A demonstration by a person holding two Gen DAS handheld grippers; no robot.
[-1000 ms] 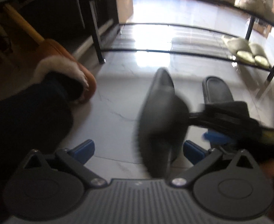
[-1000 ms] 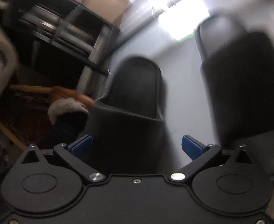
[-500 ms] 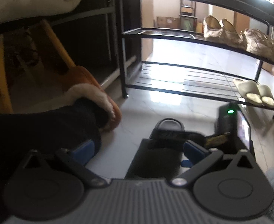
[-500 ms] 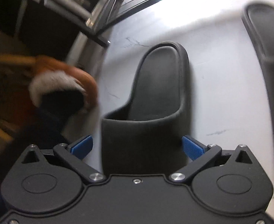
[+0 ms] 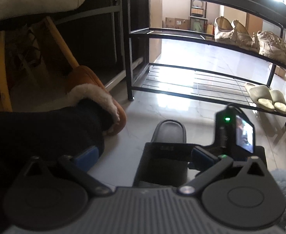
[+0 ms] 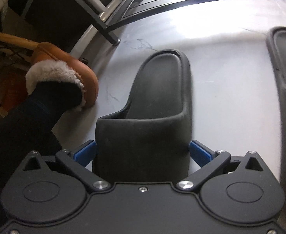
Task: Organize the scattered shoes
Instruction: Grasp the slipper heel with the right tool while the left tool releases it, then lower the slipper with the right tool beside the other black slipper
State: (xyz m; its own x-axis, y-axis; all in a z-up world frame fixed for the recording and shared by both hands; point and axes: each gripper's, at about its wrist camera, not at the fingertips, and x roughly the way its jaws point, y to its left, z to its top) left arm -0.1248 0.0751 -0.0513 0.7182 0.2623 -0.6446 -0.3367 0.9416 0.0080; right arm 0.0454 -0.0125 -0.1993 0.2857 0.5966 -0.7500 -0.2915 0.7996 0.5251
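A black slide slipper [image 6: 152, 105] lies on the pale floor, its toe band between the blue pads of my right gripper [image 6: 143, 152], which is open around it. The same slipper shows in the left wrist view [image 5: 168, 136] with my right gripper's body [image 5: 234, 136] over it. A second black slipper [image 6: 285, 78] lies to the right. My left gripper [image 5: 143, 156] is open and empty, held above and behind the slipper. The black shoe rack [image 5: 201, 37] stands ahead.
A person's foot in a brown fur-lined slipper [image 5: 96, 97] stands on the left, also in the right wrist view [image 6: 65, 72]. Beige shoes [image 5: 240, 35] sit on the rack's middle shelf and a cream slipper pair [image 5: 265, 97] on the bottom shelf. A wooden chair [image 5: 26, 48] is at far left.
My right gripper set the black slipper down flat on the floor and now stays wide around its toe band. My left gripper tilted up and the rack came into view.
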